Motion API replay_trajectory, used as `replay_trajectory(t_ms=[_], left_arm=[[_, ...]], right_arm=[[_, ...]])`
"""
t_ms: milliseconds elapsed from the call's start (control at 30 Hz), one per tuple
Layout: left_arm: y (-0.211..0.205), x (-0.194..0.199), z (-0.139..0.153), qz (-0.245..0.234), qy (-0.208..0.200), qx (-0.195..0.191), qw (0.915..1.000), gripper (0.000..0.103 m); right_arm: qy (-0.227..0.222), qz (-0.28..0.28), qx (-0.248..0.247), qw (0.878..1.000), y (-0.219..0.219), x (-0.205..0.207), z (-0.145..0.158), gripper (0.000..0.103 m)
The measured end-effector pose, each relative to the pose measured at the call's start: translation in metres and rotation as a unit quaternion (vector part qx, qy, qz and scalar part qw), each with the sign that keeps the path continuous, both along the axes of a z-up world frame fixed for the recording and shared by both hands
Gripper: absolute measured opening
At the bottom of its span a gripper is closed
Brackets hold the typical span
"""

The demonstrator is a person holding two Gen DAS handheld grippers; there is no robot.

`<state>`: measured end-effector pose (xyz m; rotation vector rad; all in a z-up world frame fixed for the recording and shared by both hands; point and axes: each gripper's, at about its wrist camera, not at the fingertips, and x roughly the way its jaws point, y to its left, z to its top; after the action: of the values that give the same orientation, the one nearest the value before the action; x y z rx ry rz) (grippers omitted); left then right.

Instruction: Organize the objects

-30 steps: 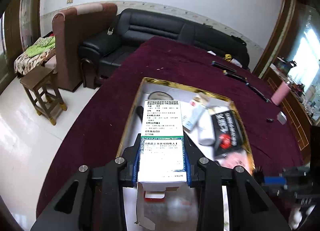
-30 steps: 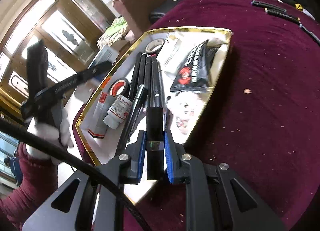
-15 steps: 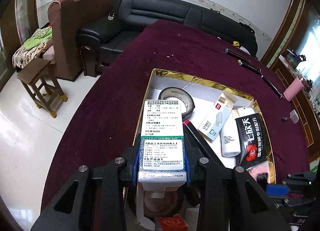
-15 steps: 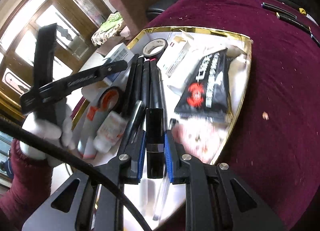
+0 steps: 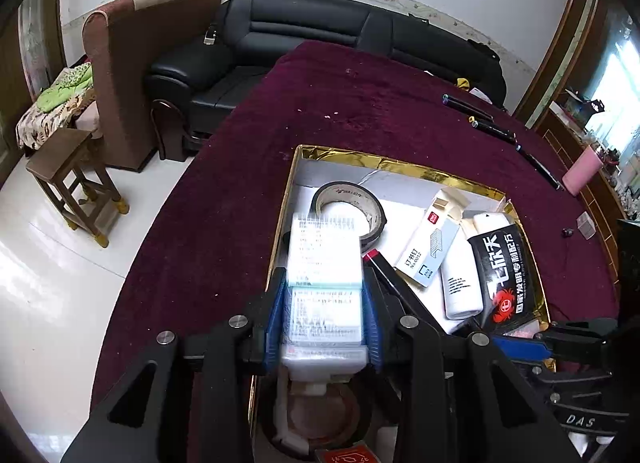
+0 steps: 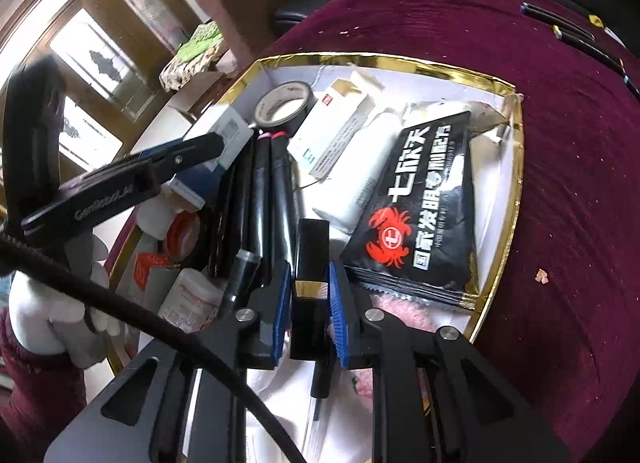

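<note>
My left gripper (image 5: 324,311) is shut on a white medicine box (image 5: 324,259) with green and blue print, held low over the left side of the gold-rimmed tray (image 5: 384,162). My right gripper (image 6: 310,299) is shut on a black lipstick tube (image 6: 311,259) with a gold band, over the tray's near part (image 6: 496,85). In the tray lie a tape roll (image 5: 352,203), a staples box (image 5: 430,251), a white bottle (image 5: 460,287), a black crab-print sachet (image 6: 420,207) and several black markers (image 6: 264,199). The left gripper and its box (image 6: 224,131) show in the right wrist view.
The tray sits on a maroon tablecloth (image 5: 360,111). Black pens (image 5: 492,127) and a pink cup (image 5: 580,175) lie at the far right of the table. A black sofa (image 5: 320,31), a brown armchair (image 5: 140,63) and a wooden stool (image 5: 72,183) stand beyond the table edge.
Both grippers have moved forward and down over the tray with their objects still held. The medicine box now hangs lower, by the tape roll, and the lipstick is closer to the markers.
</note>
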<state>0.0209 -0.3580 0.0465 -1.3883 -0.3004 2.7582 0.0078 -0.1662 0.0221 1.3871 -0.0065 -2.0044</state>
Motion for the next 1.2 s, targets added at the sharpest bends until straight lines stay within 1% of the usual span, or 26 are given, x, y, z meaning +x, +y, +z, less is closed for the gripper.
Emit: replay_trajectory(t_ms=[67,100,133,167,200,233,300,367,433,500,567,600,633,767,800,900,933,1000,1067,1100,1167,1200], left_arm=[[0.0,0.0,0.0,-0.001,0.0,-0.001,1.0,0.034],[0.003,-0.001,0.001,-0.004,0.001,-0.004,1.0,0.039],[0.005,-0.001,0.001,-0.008,0.001,-0.005,1.0,0.046],[0.007,-0.001,0.001,-0.013,0.001,-0.006,0.9999,0.049],[0.01,-0.002,0.001,-0.019,0.001,-0.01,0.9998,0.055],[0.013,-0.001,0.001,-0.022,0.0,-0.015,0.9996,0.059],[0.019,0.0,0.002,-0.023,-0.002,-0.03,0.9993,0.06],[0.02,0.003,0.005,-0.02,0.006,-0.037,0.9991,0.06],[0.022,0.01,0.013,-0.017,0.021,-0.038,0.9989,0.066],[0.026,0.022,0.024,-0.017,0.042,-0.036,0.9983,0.067],[0.031,0.034,0.034,-0.014,0.065,-0.046,0.9967,0.068],[0.036,0.042,0.04,-0.012,0.081,-0.055,0.9952,0.07],[0.042,0.052,0.046,-0.01,0.097,-0.063,0.9932,0.074],[0.067,0.087,0.06,0.001,0.158,-0.076,0.9845,0.084],[0.074,0.096,0.063,0.007,0.173,-0.079,0.9817,0.088],[0.089,0.113,0.065,0.021,0.201,-0.077,0.9764,0.096],[0.093,0.115,0.064,0.027,0.201,-0.081,0.9759,0.098],[0.101,0.117,0.061,0.043,0.192,-0.097,0.9755,0.098],[0.11,0.118,0.057,0.067,0.176,-0.125,0.9741,0.098],[0.114,0.117,0.055,0.077,0.17,-0.141,0.9721,0.098],[0.118,0.12,0.051,0.082,0.168,-0.15,0.9708,0.098],[0.12,0.121,0.05,0.085,0.164,-0.147,0.9717,0.098]], right_arm=[[-0.001,-0.008,-0.007,1.0,0.004,-0.001,0.002,0.02],[0.001,-0.012,-0.009,1.0,0.006,0.0,0.004,0.023],[0.004,-0.015,-0.01,1.0,0.007,0.001,0.006,0.024],[0.006,-0.019,-0.013,1.0,0.01,0.003,0.009,0.027],[0.008,-0.022,-0.016,1.0,0.011,0.005,0.011,0.027],[0.011,-0.024,-0.02,0.999,0.014,0.008,0.014,0.027],[0.017,-0.028,-0.028,0.999,0.017,0.013,0.02,0.029],[0.022,-0.033,-0.034,0.999,0.022,0.019,0.025,0.034],[0.029,-0.036,-0.038,0.998,0.027,0.026,0.03,0.035],[0.036,-0.038,-0.04,0.998,0.029,0.031,0.032,0.035],[0.041,-0.042,-0.045,0.997,0.035,0.038,0.035,0.036],[0.044,-0.044,-0.047,0.997,0.038,0.041,0.036,0.038],[0.046,-0.046,-0.048,0.997,0.04,0.043,0.036,0.039],[0.061,-0.056,-0.043,0.996,0.054,0.059,0.037,0.04],[0.064,-0.059,-0.04,0.995,0.058,0.063,0.037,0.04],[0.069,-0.068,-0.04,0.995,0.07,0.072,0.036,0.04],[0.07,-0.071,-0.041,0.994,0.074,0.074,0.036,0.04],[0.074,-0.078,-0.045,0.993,0.085,0.08,0.037,0.04],[0.079,-0.084,-0.047,0.992,0.095,0.085,0.038,0.041],[0.082,-0.087,-0.047,0.992,0.098,0.087,0.038,0.042],[0.087,-0.091,-0.048,0.991,0.105,0.091,0.038,0.044],[0.089,-0.093,-0.047,0.991,0.107,0.092,0.038,0.044]])
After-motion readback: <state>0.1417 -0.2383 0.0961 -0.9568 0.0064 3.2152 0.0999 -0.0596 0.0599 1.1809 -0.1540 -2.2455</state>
